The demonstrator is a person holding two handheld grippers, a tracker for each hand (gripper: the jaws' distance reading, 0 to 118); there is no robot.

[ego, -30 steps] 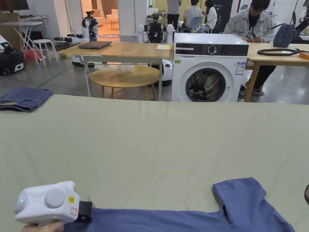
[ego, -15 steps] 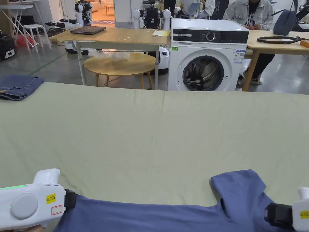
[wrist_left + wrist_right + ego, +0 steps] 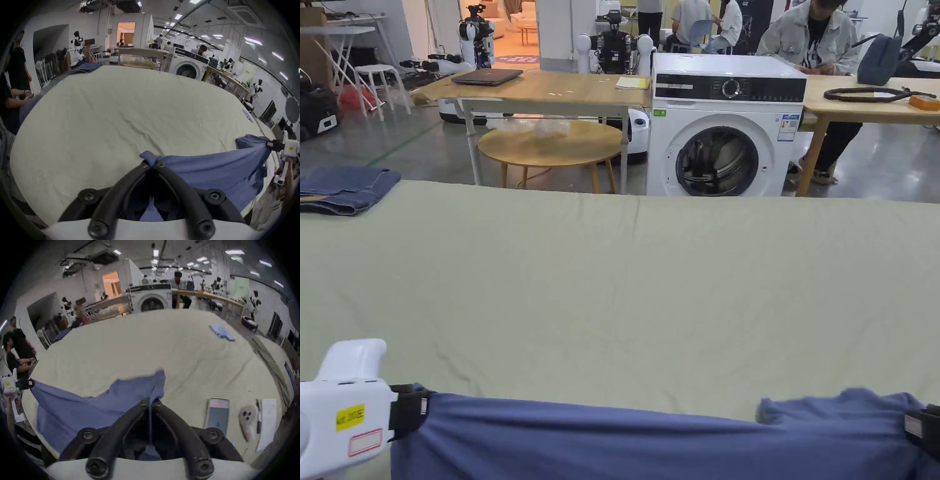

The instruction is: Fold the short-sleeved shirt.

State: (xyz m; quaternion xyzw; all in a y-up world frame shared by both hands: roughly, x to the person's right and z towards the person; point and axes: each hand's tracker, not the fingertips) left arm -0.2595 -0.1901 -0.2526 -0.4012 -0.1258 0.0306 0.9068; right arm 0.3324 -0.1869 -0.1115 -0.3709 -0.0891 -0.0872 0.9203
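One blue short-sleeved shirt [image 3: 650, 440] is stretched along the near edge of the green-covered surface [image 3: 625, 281], between two tools. The left tool [image 3: 152, 164] is clenched on a bunched end of the cloth; the right tool [image 3: 150, 400] is clenched on the opposite end. The right gripper view adds a phone [image 3: 217, 415], a remote [image 3: 249, 420] and folded light-blue cloth [image 3: 221, 335]; the head view adds folded jeans [image 3: 344, 189] at far left.

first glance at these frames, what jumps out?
The blue shirt, stretched along the near edge of the pale green table cover between the left gripper and the right gripper, each shut on a bunched end. Beyond the table's far edge stands a white washing machine.
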